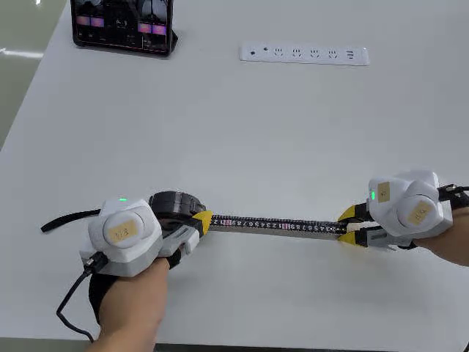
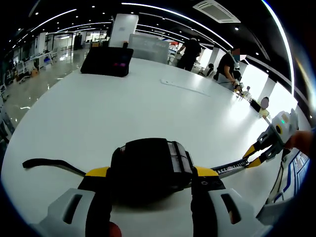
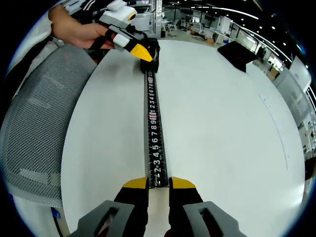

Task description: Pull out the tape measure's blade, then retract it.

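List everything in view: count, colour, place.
table: one, white, underneath
tape measure: one, black case, near left
blade: one, black with white numbers, drawn out between the grippers
strap: one, black, trailing left of the case
power strip: one, white, far right
tablet: one, dark, screen lit, far left
chair: one, grey mesh, beside the table
people: at least two, dark tops, beyond the table
left gripper: white, yellow tips, shut on the tape measure
right gripper: white, yellow tips, shut on the blade's end
hands: two, one behind each gripper
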A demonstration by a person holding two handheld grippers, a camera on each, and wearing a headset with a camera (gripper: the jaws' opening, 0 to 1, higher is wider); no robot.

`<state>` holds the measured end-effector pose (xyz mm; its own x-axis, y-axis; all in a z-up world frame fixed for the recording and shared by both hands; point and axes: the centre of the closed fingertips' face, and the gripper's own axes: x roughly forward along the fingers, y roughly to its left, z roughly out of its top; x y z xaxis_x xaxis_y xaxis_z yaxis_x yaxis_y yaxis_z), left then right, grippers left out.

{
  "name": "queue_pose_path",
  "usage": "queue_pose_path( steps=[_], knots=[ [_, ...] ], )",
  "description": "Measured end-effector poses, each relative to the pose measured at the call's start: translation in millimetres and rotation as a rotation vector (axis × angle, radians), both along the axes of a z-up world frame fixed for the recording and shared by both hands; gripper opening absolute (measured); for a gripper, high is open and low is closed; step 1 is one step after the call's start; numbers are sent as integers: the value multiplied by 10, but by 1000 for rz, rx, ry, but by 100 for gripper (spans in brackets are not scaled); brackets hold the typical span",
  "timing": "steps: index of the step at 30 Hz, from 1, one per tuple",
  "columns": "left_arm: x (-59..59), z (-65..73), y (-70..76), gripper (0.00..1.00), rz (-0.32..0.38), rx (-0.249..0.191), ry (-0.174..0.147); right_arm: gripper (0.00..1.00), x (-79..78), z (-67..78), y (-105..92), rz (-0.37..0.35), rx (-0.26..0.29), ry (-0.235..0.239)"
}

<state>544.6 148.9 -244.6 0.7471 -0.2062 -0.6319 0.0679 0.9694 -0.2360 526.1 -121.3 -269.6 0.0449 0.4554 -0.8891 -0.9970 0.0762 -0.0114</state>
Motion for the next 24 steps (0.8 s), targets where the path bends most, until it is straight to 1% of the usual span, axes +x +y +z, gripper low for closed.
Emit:
queue_pose_path(
  steps=[14,24],
  knots=[
    [-10,-6,1,60,-13,5,14,11,-2,3,0,10,-18,7],
    [-24,-1,-2,59,-24,6,25,10,-1,-6,-6,8,-17,9]
  ],
)
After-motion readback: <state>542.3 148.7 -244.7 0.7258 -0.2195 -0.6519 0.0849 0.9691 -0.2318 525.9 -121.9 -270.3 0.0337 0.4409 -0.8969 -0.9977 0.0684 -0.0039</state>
